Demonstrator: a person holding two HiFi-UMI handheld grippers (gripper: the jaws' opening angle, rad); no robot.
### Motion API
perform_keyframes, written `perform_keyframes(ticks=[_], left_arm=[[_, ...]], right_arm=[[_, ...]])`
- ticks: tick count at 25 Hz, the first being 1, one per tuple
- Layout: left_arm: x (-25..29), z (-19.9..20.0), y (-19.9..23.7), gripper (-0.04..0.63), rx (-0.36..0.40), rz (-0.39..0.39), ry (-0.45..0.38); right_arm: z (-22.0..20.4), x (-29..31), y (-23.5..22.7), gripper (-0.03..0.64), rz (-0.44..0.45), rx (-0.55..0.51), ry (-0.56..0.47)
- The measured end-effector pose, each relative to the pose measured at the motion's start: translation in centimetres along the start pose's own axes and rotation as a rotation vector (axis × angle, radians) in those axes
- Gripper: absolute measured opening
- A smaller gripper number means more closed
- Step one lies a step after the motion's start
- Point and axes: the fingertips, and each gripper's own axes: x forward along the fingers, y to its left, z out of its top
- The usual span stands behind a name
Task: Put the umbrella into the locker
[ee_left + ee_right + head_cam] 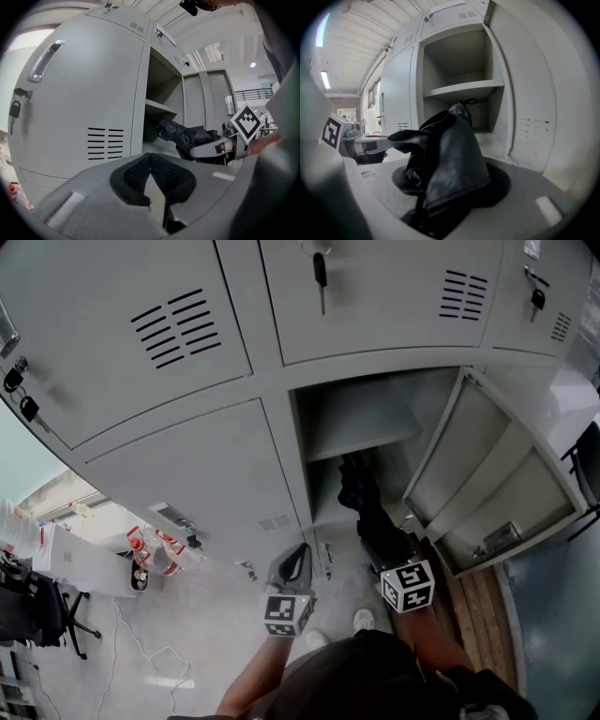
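Risk first: the folded black umbrella has loose canopy folds flopping sideways. I judge they could catch on the shelf edge or the frame of the open locker as I push in, twisting the bundle in the grip. The door hangs wide on the right, so a bump from my arm could swing it.

The umbrella's far end sits at the mouth of the lower bay, under the shelf. It looks just inside, though I can't be sure from here.

My right gripper is clamped round the umbrella's near end, jaws partway apart on the bundle. The left gripper hovers beside it, pads pressed together, empty.
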Motion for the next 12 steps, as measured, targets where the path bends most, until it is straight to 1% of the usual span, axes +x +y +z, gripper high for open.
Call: perform_keyframes(ticks=[12], left_arm=[[0.8,0.4,0.5,0.005,-0.002,0.031,0.007]], right_arm=[[2.3,4.5,-2.5,0.241,-0.02,-0.017,0.05]])
